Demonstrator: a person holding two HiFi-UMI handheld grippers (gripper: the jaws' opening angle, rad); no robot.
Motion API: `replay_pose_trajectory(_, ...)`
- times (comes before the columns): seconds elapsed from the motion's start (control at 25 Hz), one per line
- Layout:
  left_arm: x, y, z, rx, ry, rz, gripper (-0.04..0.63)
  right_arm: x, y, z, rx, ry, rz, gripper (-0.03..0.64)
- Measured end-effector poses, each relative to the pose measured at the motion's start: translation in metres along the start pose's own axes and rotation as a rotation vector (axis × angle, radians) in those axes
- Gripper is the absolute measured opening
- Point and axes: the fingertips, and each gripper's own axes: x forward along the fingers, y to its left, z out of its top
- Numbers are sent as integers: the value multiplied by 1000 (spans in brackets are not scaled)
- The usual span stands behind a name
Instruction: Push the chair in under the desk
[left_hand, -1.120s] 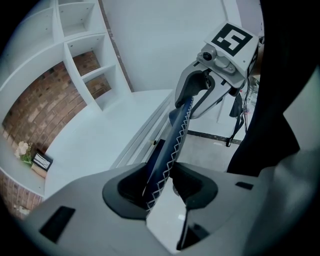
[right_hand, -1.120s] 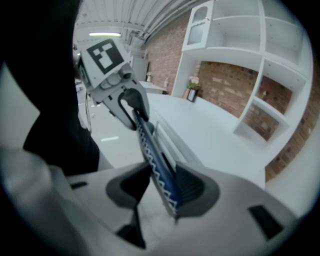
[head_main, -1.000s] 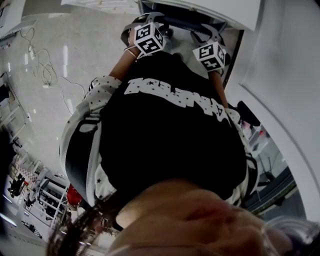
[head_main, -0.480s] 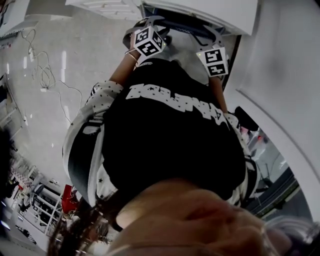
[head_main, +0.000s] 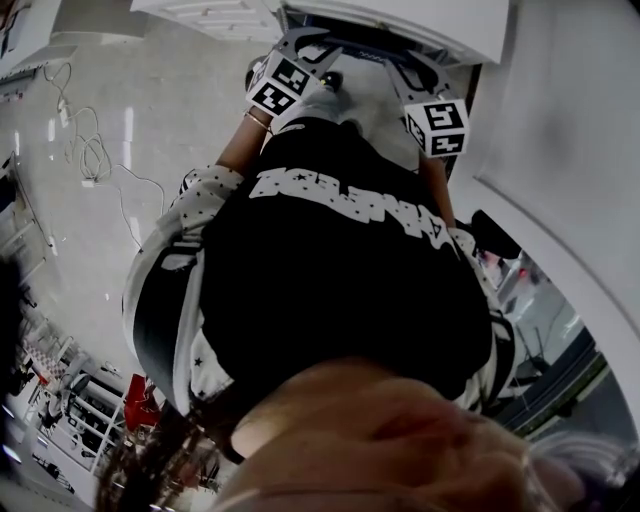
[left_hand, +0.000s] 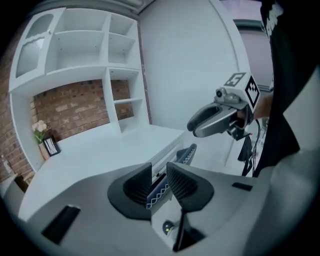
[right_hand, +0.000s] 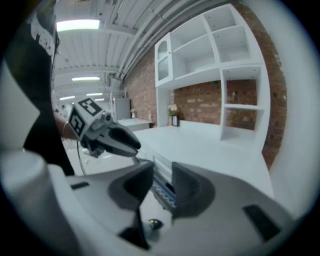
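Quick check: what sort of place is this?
Likely a home-office mock-up inside a larger hall: a white desk, white shelves on a brick wall, and strip lights on a ribbed ceiling.

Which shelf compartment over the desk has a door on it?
The top end compartment, on the side above the flowers. It has an arched door, while the other compartments are open-fronted.

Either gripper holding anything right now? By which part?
Nothing held. The left gripper and right gripper have just been closing partway, but their jaws stand apart. The chair back only shows beyond each gap, unpinched.
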Motion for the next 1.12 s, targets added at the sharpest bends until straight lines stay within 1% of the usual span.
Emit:
replay_pose_trajectory(0.04, -3, -1, 7, -21, -25, -4, 116, -2, 0, 2, 10, -16, -1, 116)
replay_pose_trajectory(0.12, -9, 0, 17, -54, -72, -1, 58, -7, -1, 7, 24, -44, -9, 77)
replay_pose_trajectory(0.28, -19, -1, 29, -86, -125, -7, 40, -17, -1, 22, 67, -118, -11, 48)
replay_pose_trajectory(0.52, -31, -9, 42, -107, -173, 1, 38, -34, 0, 40, 136, -234, 2, 35)
replay_pose_trajectory(0.68, -37, -12, 46, -98, -189, 26, 38, -40, 3, 42, 145, -251, 11, 34)
replay_pose_trajectory(0.88, -44, -16, 46, -67, -185, 35, 38, -44, 8, 41, 133, -254, 9, 32)
replay_pose_trajectory(1.12, -47, -22, 47, -72, -194, 34, 38, -49, 10, 40, 136, -261, 2, 31)
